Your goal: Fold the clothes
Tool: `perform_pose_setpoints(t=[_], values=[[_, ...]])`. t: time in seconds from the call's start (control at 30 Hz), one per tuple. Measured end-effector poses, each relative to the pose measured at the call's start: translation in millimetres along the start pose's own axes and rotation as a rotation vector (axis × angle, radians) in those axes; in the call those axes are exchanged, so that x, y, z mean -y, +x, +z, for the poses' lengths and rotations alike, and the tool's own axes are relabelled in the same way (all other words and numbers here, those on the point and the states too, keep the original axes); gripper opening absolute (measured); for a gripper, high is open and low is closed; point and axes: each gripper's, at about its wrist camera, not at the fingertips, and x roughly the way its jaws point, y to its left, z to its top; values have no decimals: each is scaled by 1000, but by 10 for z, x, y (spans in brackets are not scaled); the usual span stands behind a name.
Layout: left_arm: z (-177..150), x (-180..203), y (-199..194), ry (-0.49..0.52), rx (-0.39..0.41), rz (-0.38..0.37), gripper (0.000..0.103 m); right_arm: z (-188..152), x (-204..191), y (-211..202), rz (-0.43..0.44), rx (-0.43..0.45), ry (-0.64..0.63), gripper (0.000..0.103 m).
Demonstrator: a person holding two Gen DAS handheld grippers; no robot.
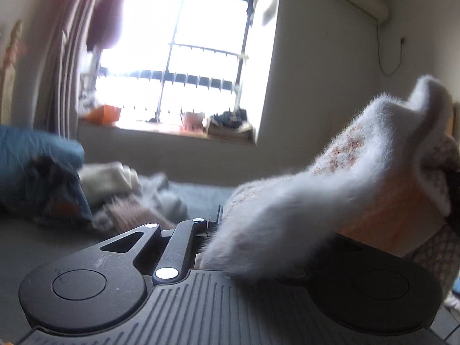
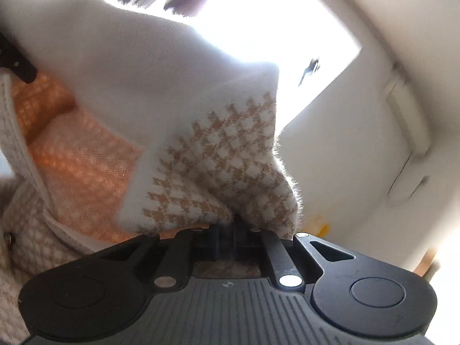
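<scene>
The fluffy white sweater (image 2: 138,86) with its tan houndstooth pattern is held up in the air between the two tools, not lying on any surface. The right hand-held gripper (image 2: 227,227) has its fingers pressed together on a patterned corner of the fabric, so this pinch is plain to see. From there the cloth rises up and to the left, where a dark part at the edge of the right wrist view looks like the other tool.

In the left wrist view, the left hand-held gripper (image 1: 214,224) has the sweater (image 1: 330,178) running off to its right and upward. The white fuzzy edge covers the right finger, so only the left finger shows. I judge that it is clamped on this edge, because the cloth hangs from there, but the closing itself is hidden.

So the held edge stretches roughly sideways between the two hands, and the body of the garment, with its orange inner side, sags below and between them. Neither hand is nearer; both are at the cloth.

Below and to the left, other clothes (image 1: 120,189) lie in a loose heap on the bed (image 1: 201,195). Any laying down would go downward and forward toward this grey surface, keeping the edge tight between the hands.
</scene>
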Motion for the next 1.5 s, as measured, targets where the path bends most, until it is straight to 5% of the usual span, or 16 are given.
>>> perform_pose_setpoints(t=[0.43,0.73,0.9,1.27,1.5], values=[[1615,143,-927,205,373,-33,12,824,931,-654,-212,353,-23,5],[2231,288,-1457,272,470,-135,12,1171,1507,-1286,-278,502,13,5],[2434,428,-1781,311,541,-206,12,1260,1898,-1677,-259,554,135,5],[2554,537,-1907,291,512,-278,12,1149,2433,-2376,-114,648,340,6],[2168,436,-1376,256,383,-245,12,863,2154,-2108,54,532,396,6]])
